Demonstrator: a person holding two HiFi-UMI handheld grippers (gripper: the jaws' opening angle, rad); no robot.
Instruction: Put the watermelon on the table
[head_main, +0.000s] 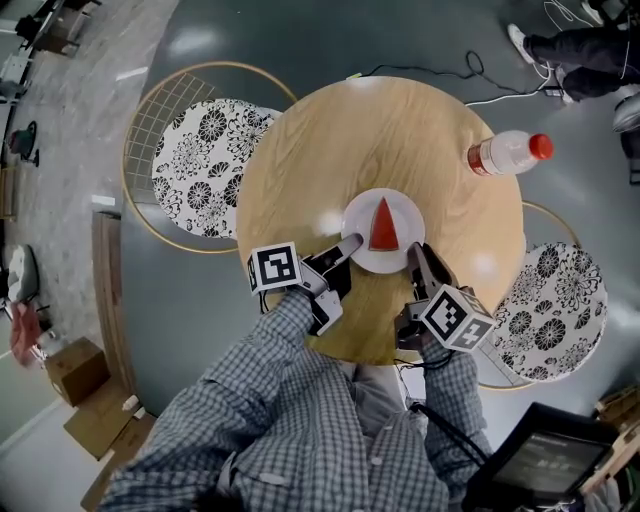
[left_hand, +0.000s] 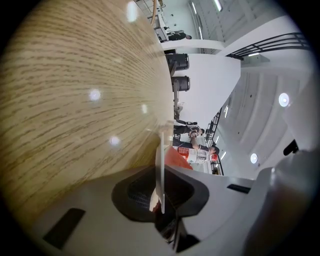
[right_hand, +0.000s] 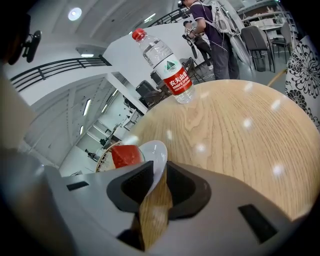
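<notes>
A red watermelon wedge (head_main: 384, 225) lies on a small white plate (head_main: 360, 215) near the front of the round wooden table (head_main: 330, 140). My left gripper (head_main: 350, 243) is shut on the plate's left rim, and my right gripper (head_main: 415, 250) is shut on its right rim. In the left gripper view the plate (left_hand: 161, 165) shows edge-on between the jaws of the left gripper (left_hand: 160, 185), with the watermelon (left_hand: 176, 156) behind it. In the right gripper view the plate rim (right_hand: 156, 156) sits between the jaws of the right gripper (right_hand: 157, 182), with the watermelon (right_hand: 124, 156) beyond.
A water bottle with a red cap (head_main: 510, 152) lies at the table's far right edge. Chairs with flowered cushions stand at the left (head_main: 205, 150) and the right (head_main: 555, 300). A person's feet (head_main: 570, 45) and cables are on the floor beyond. A cardboard box (head_main: 75, 370) sits lower left.
</notes>
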